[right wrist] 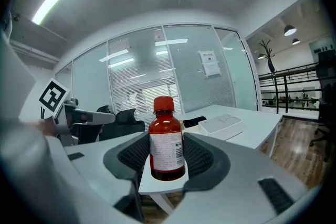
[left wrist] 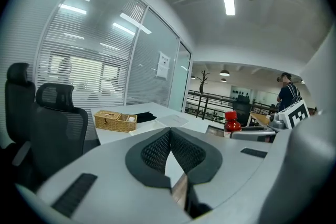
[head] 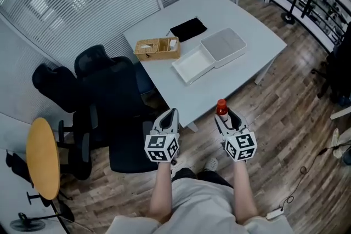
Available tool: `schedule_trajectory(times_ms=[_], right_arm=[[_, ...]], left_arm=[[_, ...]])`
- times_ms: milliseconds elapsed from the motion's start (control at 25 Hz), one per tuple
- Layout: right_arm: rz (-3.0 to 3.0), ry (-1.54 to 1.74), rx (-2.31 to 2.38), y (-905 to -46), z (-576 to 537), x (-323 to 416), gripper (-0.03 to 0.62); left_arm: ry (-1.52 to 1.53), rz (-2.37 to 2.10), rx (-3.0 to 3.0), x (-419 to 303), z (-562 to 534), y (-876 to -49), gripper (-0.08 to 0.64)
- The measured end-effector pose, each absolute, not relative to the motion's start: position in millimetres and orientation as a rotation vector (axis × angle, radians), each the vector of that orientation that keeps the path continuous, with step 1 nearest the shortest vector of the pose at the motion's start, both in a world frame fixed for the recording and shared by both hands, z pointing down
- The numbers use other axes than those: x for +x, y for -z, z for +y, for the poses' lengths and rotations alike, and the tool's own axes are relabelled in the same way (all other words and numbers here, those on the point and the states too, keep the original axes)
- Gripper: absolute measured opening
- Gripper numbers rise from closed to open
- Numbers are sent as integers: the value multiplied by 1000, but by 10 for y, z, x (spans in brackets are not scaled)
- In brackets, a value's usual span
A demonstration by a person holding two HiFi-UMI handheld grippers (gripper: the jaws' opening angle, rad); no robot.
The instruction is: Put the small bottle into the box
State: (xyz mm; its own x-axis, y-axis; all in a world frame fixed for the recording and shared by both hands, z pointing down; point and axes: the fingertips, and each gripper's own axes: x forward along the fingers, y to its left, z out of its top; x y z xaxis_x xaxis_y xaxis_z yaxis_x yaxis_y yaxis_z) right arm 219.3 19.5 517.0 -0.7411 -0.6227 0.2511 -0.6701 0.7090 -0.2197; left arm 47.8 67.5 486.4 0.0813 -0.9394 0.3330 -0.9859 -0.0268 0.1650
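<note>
R tool (head: 227, 117): you're gripping small bottle (right wrist: 167, 145) — upright.
L tool (left wrist: 169, 135): closed, empty.
Box (head: 193, 66): open, on table (head: 244, 71).

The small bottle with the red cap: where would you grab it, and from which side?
Grip the small bottle by its labelled middle, coming in level from the side. It is upright, and its body is wide and straight-walled, so flat pads sit well there, whereas the red cap is narrower. The right tool grips it just so.

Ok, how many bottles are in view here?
1: the small bottle, upright, gripped in the right tongs. None shows on the table; the wicker basket could hide one.
</note>
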Motion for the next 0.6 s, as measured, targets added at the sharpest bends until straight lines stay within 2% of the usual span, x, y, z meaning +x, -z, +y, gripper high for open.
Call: schedule_trajectory(times_ms=[600], right_arm=[[-2774,-473,993,-5363,-83,2057,209]], left_arm=[[-177,-1938,1976,353,457,-5003,28]])
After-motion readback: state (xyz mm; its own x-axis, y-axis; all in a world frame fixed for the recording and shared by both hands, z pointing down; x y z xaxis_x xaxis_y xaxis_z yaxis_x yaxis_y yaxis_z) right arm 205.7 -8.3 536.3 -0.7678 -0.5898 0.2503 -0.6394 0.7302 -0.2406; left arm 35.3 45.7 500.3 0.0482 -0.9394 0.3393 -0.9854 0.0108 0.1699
